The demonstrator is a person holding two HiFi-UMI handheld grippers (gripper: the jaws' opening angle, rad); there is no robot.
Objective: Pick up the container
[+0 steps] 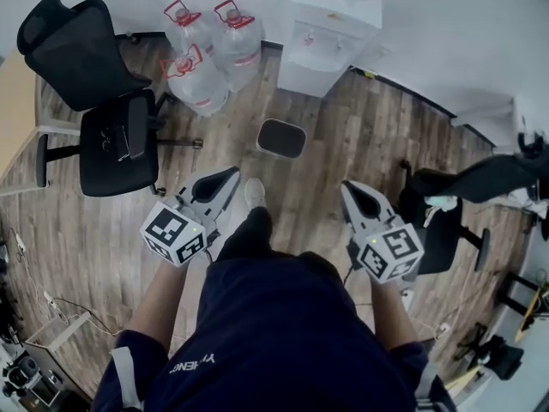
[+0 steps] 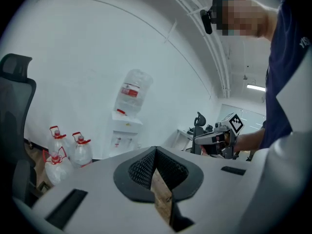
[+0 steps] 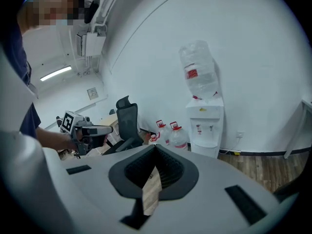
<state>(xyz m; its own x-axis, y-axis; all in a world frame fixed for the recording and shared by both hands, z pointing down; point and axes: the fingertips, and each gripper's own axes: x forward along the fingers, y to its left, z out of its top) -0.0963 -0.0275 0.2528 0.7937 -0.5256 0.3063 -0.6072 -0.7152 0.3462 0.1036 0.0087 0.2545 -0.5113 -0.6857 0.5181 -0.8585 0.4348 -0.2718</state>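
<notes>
In the head view a small dark bin with a pale rim, the container (image 1: 281, 137), stands on the wood floor ahead of the person's feet. My left gripper (image 1: 230, 175) is held at waist height, left of and nearer than the bin, jaws shut and empty. Level with it on the other side, my right gripper (image 1: 352, 189) is also shut with nothing in it. Both point forward over the floor. The left gripper view shows its closed jaws (image 2: 156, 155) and the right gripper (image 2: 222, 135) beyond. The right gripper view shows its closed jaws (image 3: 156, 152). Neither gripper view shows the bin.
Three water jugs (image 1: 206, 58) and a white water dispenser (image 1: 330, 33) stand by the far wall. A black office chair (image 1: 107, 118) is at the left, another chair (image 1: 446, 217) at the right. Cables and boxes (image 1: 51, 333) lie at the lower left.
</notes>
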